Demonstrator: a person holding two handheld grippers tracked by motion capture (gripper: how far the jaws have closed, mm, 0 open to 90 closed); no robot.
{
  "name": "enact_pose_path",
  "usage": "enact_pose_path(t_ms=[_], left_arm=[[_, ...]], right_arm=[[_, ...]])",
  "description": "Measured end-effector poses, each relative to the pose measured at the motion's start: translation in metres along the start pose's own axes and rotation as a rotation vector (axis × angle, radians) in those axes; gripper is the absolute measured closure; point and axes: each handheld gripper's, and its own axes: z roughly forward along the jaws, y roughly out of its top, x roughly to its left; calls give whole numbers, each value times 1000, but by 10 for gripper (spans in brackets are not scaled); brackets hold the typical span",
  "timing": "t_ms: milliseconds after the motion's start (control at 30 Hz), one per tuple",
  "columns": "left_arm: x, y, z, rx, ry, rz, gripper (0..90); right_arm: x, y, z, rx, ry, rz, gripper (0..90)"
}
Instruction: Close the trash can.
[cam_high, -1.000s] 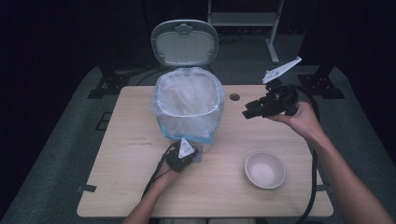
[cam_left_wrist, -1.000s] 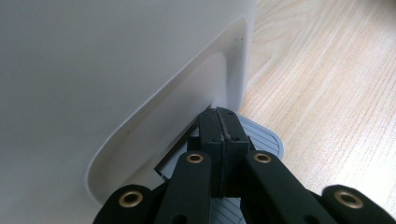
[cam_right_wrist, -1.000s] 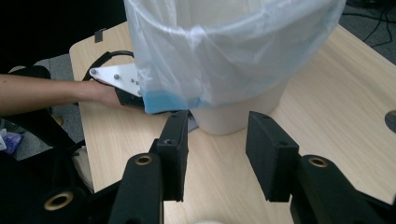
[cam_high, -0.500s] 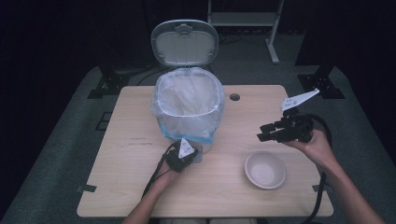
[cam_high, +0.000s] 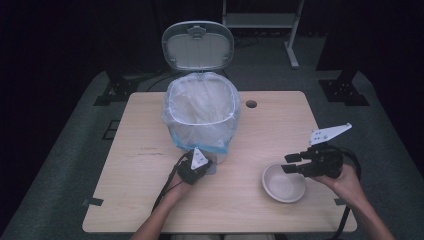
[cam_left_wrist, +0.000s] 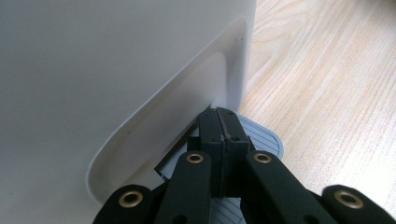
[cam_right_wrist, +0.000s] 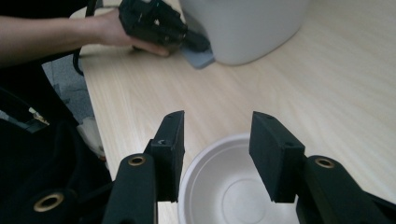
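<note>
A white pedal bin (cam_high: 202, 112) lined with a clear bag stands on the wooden table (cam_high: 135, 175), its lid (cam_high: 197, 45) raised. My left gripper (cam_high: 204, 163) is shut, with nothing between its jaws; in the left gripper view its tips (cam_left_wrist: 218, 114) rest on the grey pedal (cam_left_wrist: 264, 137) at the bin's foot. A white bowl (cam_high: 283, 182) sits at the front right, and it looks bare inside. My right gripper (cam_high: 291, 164) hangs open just above the bowl's (cam_right_wrist: 224, 186) near rim, with its jaws apart (cam_right_wrist: 217, 119) and nothing between them.
A round cable hole (cam_high: 251, 104) lies in the tabletop right of the bin. In the right gripper view the left hand and its gripper (cam_right_wrist: 198, 43) sit farther off against the bin's base (cam_right_wrist: 243, 28). A metal rack (cam_high: 260, 20) stands on the floor behind the table.
My right gripper has come down and towards the front right, from beside the bin to just over the bowl. The left gripper has stayed on the pedal, with the lid up.
</note>
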Motion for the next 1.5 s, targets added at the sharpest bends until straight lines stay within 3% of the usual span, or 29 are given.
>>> enact_pose_path(t_ms=[267, 667, 700, 1133, 1500], left_arm=[[0, 0, 0, 0, -1, -1, 900], [0, 0, 0, 1, 3, 9, 900], [-1, 0, 0, -4, -2, -11, 900], [0, 0, 0, 3, -4, -7, 900], [0, 0, 0, 3, -4, -5, 900]], right_arm=[[7, -30, 12, 1, -3, -3, 519], [19, -55, 29, 9, -1, -30, 501], [20, -59, 33, 22, -4, -36, 501], [25, -76, 50, 57, -4, -45, 501], [27, -81, 67, 147, -46, -89, 536]])
